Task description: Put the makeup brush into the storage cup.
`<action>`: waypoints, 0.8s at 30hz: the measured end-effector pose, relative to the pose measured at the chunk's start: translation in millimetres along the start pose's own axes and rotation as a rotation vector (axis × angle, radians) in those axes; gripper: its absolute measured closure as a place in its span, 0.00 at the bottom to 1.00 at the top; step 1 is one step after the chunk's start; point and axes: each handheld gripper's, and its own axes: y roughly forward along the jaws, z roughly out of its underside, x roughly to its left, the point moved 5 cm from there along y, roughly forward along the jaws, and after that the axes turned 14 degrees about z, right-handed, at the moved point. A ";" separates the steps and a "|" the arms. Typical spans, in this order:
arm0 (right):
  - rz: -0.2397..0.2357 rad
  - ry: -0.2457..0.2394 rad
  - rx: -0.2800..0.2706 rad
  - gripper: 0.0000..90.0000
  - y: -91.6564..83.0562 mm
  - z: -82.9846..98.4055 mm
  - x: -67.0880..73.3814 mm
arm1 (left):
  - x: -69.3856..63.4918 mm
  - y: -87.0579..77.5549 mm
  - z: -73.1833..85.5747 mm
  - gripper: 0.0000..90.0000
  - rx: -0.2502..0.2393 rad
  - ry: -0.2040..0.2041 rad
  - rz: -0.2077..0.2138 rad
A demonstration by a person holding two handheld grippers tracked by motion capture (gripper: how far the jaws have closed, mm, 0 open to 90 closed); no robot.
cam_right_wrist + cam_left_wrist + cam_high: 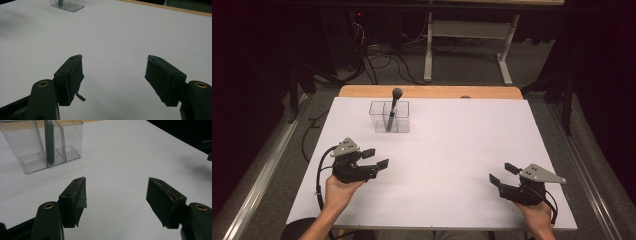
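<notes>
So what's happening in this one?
A person holds a gripper in each hand over a white table. The left gripper and the right gripper are both open and hold nothing. Ahead of the left one stands a clear two-compartment holder with a dark round-headed tool leaning in it, untouched.

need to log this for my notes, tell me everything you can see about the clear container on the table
The clear container is a small box of see-through plastic, open on top, split by inner walls into compartments. It stands upright on the white table, toward the far left, ahead of the left gripper. A dark utensil with a rounded head stands in it, leaning slightly, its handle in a middle compartment in the left gripper view. Nothing else touches the container.
</notes>
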 end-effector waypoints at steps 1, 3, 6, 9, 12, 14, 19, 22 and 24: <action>0.000 0.000 0.000 0.36 0.0 0.0 0.1 | 0.3 0.2 0.4 0.36 -0.001 -0.001 -0.001; 0.000 0.001 0.001 0.36 -0.1 0.0 0.1 | 0.4 0.6 1.1 0.36 -0.002 -0.002 -0.001; 0.000 0.003 0.001 0.36 -0.1 0.0 0.0 | 1.0 1.6 2.4 0.36 -0.002 -0.004 -0.004; -0.001 -0.004 -0.003 0.36 0.5 -0.1 -0.1 | 1.8 1.6 3.6 0.36 0.002 -0.006 -0.007; -0.001 -0.004 -0.003 0.36 0.6 0.0 -0.1 | 3.6 1.2 4.3 0.36 0.001 -0.002 -0.018; -0.001 -0.003 -0.002 0.36 0.6 0.1 0.1 | 4.7 1.6 5.0 0.36 0.003 -0.008 -0.019; -0.002 -0.004 -0.002 0.36 0.7 0.1 0.2 | 7.4 1.6 7.0 0.36 -0.001 -0.019 -0.030; -0.001 -0.003 -0.002 0.36 0.7 0.0 0.2 | 9.1 2.8 9.0 0.36 0.002 -0.020 -0.038; -0.001 -0.005 -0.003 0.36 0.6 0.0 0.0 | 9.9 3.9 10.5 0.36 0.004 -0.024 -0.043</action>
